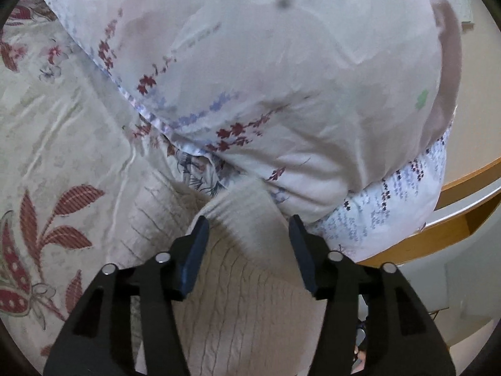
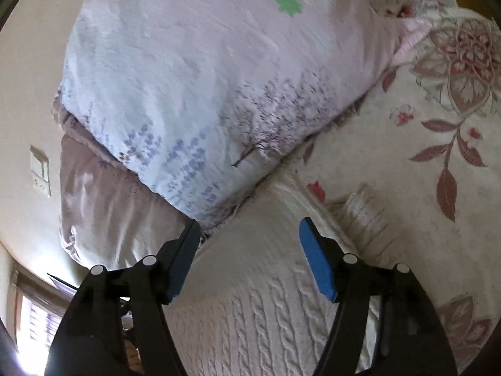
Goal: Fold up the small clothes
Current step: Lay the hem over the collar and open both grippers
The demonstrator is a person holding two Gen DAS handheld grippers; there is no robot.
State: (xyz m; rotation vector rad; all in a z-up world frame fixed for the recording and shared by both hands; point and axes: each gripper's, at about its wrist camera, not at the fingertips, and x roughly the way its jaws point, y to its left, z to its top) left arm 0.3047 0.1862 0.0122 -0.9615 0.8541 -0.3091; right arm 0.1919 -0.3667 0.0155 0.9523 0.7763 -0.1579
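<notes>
A cream cable-knit garment [image 1: 247,300] lies on the floral bedspread [image 1: 62,131], up against a pillow. In the left wrist view my left gripper [image 1: 249,228] is open, its jaws standing either side of a raised ribbed fold [image 1: 244,216] of the knit, with no grip shown. In the right wrist view the same knit [image 2: 250,307] fills the lower middle. My right gripper [image 2: 249,232] is open and empty just above it, its left finger near the pillow's corner.
A large pale pillow [image 1: 266,62] with purple and red flower print lies right behind the garment; it also shows in the right wrist view [image 2: 203,78], on a mauve pillow [image 2: 116,213]. A wooden bed frame [image 1: 463,188] is at right. A wall switch [image 2: 40,170] is at left.
</notes>
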